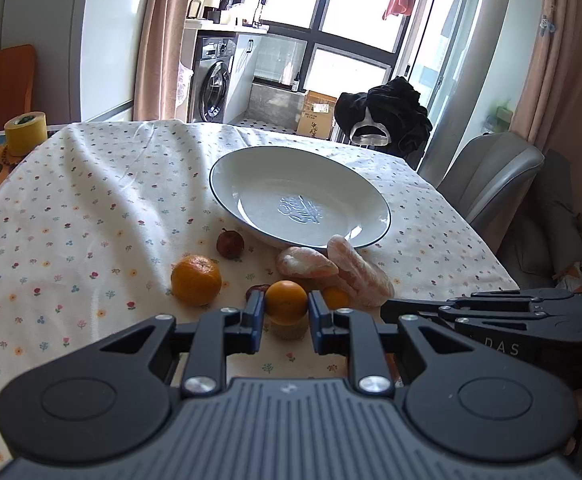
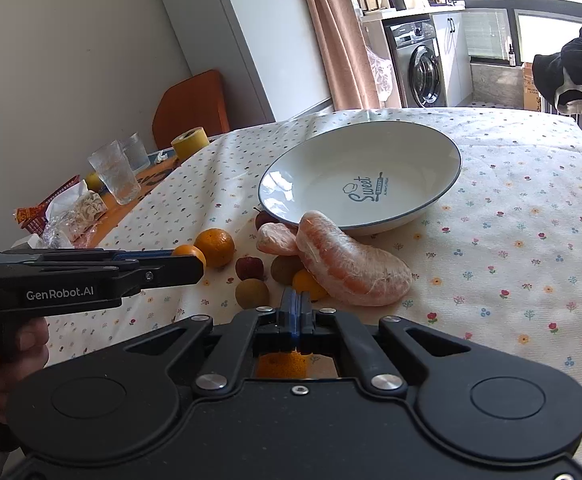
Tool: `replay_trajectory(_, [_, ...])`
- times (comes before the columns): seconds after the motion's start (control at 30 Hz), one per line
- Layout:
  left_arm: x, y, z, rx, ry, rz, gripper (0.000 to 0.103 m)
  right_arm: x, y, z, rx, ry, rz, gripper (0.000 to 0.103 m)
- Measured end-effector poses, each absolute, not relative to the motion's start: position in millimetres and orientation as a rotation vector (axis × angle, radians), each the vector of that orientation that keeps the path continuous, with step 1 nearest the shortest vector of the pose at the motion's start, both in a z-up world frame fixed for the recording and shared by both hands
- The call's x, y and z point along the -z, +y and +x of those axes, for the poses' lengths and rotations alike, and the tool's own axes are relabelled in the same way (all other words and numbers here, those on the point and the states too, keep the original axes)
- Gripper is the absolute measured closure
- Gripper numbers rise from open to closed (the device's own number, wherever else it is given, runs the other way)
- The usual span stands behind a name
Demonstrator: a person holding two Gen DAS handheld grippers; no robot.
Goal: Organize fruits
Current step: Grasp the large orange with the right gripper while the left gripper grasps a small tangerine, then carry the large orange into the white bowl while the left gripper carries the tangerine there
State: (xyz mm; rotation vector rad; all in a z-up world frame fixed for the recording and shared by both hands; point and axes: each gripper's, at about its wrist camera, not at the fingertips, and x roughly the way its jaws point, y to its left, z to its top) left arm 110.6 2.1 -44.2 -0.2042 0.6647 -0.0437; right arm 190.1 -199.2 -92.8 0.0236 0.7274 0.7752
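My left gripper (image 1: pixel 286 312) pinches a small orange (image 1: pixel 286 302) just above the cloth near the fruit pile; right gripper (image 2: pixel 300 300) is closed, empty. I'd lift clear of the wrapped pomelo wedges (image 1: pixel 361 270), then release low over the plate (image 1: pixel 251 168).

Both wrist cameras ride low over the near edge of the bench, the left one facing straight toward the window across the white plate (image 1: pixel 251 168) and the right one angled leftward from close beside it, sharing the plate, the fruit cluster and the washing machine (image 2: pixel 421 68).
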Motion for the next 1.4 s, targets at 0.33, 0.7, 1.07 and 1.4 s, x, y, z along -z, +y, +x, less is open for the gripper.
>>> replay_trajectory(0.33, [52.6,13.4,106.8,0.016,0.69,-0.225,0.081,101.8,-186.3,181.6,-0.816,0.782,0.014,0.039])
replay_trajectory(0.7, [55.6,19.5,107.7,0.007,0.698,-0.237,0.081,105.6,-175.0,177.3,-0.868,0.793,-0.035,0.065])
replay_trajectory(1.07, [45.0,14.6,132.9,0.02,0.682,-0.206,0.081,86.0,-189.4,205.4,-0.822,0.729,-0.007,0.065])
replay_trajectory(1.4, [38.6,13.9,161.4,0.023,0.68,-0.194,0.081,76.6,-194.4,237.3,-0.783,0.688,0.022,0.065])
